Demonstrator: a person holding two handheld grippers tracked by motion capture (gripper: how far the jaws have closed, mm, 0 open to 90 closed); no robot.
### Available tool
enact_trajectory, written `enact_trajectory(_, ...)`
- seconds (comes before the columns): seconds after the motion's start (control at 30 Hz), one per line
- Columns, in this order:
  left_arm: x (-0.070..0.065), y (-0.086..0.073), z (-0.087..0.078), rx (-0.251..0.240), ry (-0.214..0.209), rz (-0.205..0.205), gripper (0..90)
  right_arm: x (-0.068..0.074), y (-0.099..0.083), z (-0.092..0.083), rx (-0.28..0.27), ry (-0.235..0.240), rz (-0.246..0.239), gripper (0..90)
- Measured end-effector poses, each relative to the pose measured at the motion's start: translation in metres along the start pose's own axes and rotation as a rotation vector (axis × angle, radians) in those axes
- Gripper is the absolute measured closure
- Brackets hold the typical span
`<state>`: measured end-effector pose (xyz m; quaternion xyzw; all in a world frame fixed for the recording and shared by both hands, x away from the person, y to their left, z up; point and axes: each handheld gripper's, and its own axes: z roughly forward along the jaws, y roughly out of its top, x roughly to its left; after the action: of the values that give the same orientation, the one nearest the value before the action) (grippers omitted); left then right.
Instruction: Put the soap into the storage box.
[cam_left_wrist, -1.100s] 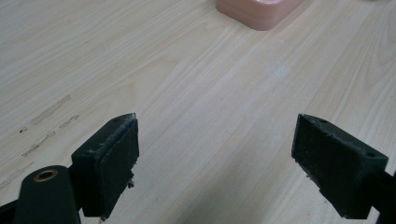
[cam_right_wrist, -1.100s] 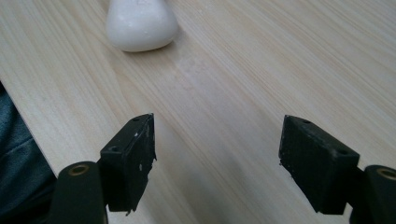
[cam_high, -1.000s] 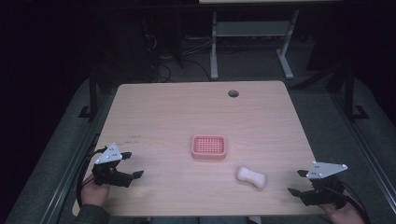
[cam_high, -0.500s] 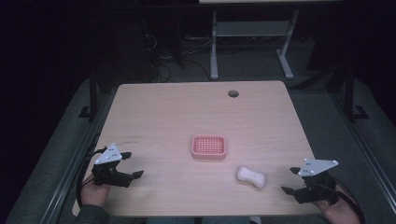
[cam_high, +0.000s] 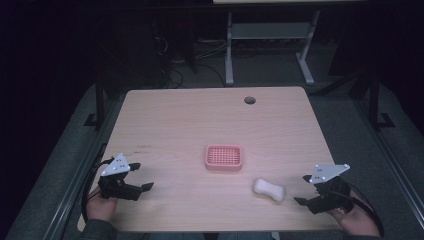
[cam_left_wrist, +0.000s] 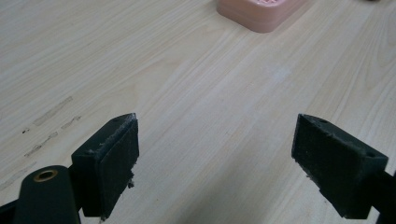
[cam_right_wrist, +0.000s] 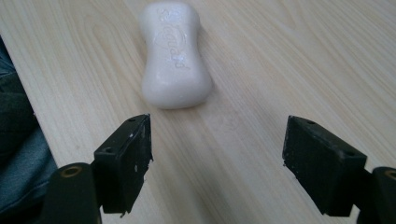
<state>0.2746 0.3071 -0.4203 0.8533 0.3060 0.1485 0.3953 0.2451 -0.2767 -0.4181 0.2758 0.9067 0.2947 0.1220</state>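
Note:
A white bar of soap (cam_high: 269, 190) lies on the wooden table (cam_high: 200, 125) near its front right. A pink soap dish (cam_high: 224, 157) sits empty at the table's middle. My right gripper (cam_high: 301, 190) hovers just right of the soap. Its jaws have just been opening, and they stand open with nothing between them. In the right gripper view the soap (cam_right_wrist: 175, 56) lies just ahead of the right gripper (cam_right_wrist: 217, 149), toward the left jaw. My left gripper (cam_high: 141, 176) rests open at the front left. In the left gripper view the left gripper (cam_left_wrist: 217, 149) spans bare wood, with the dish (cam_left_wrist: 264, 11) far ahead.
A round cable hole (cam_high: 249, 100) is near the table's far edge. A white desk frame (cam_high: 270, 35) stands on the dark floor behind. The table's front edge runs close beside the soap, with a person's jeans (cam_right_wrist: 14, 140) below it.
My right gripper has moved left toward the soap and risen slightly, its jaws spreading wider. The left gripper, soap and dish have stayed put.

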Motion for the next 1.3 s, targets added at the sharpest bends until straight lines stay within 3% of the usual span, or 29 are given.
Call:
enact_trajectory(0.63, 0.002, 0.0, 0.0, 0.002, 0.0, 0.009, 14.8, 0.001, 0.022, 0.009, 0.048, 0.031, -0.025, 18.5)
enact_trajectory(1.3, 0.002, 0.0, -0.001, -0.005, 0.002, 0.0, 14.8, 0.007, 0.045, 0.02, 0.081, 0.079, -0.092, 17.9)
